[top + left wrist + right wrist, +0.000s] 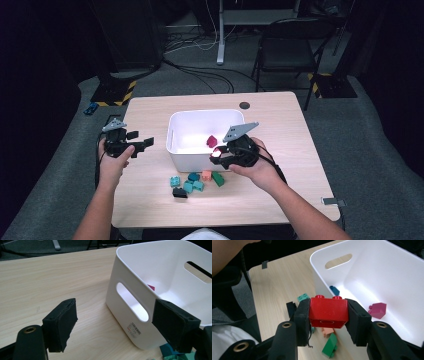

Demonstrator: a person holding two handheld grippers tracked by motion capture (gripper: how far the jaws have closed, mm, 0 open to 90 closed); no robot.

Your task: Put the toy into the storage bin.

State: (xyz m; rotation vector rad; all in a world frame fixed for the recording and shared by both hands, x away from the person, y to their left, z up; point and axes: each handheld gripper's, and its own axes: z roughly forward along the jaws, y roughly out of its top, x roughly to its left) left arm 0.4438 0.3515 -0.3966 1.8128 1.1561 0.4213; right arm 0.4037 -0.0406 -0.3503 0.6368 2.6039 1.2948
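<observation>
Clamping a red brick (327,312) at the bin (176,150) rim, your right gripper (327,315) leaves six bricks (192,184) outside; left gripper (117,326) jaws apart.

Black folding chair (292,47) behind table (280,107)

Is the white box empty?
No. The box has a pink brick and a blue brick on its floor.

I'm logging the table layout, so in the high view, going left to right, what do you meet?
Left gripper → white bin → pink block in the bin → right gripper, shut on a red block at the bin's front right corner.
</observation>
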